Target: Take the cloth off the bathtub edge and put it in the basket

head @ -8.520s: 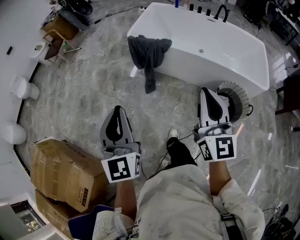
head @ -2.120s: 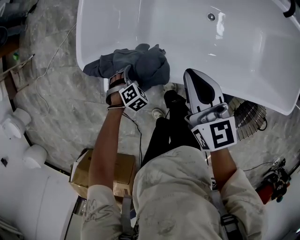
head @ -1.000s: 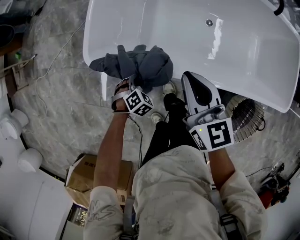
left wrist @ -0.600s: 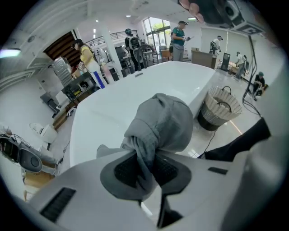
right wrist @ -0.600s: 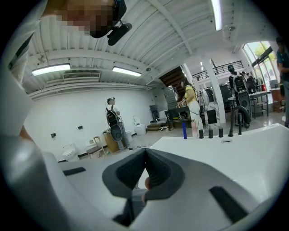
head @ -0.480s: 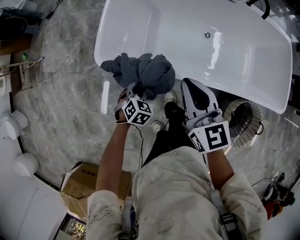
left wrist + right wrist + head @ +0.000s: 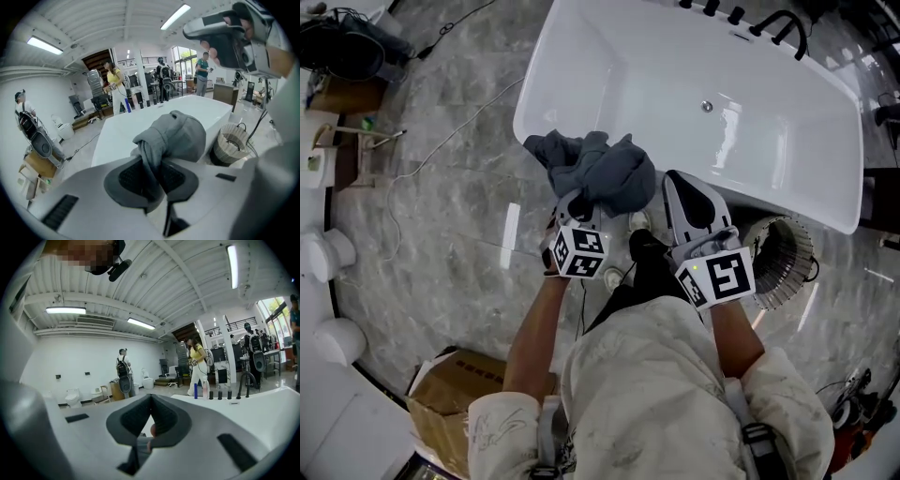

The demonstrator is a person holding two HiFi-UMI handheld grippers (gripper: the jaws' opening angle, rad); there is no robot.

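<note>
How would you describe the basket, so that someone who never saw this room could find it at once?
Find the white bathtub on the grey marbled floor. Beside its long near side, toward the right of the head view, stands the basket. Unlike the brown cardboard box farther off, it is round, with pale ribbed walls and a dark inside.

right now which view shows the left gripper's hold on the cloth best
Left gripper view: the left gripper pinches a fold of the cloth between its pads. Head view shows only the bunch beyond the gripper; right gripper view doesn't clearly show it.
</note>
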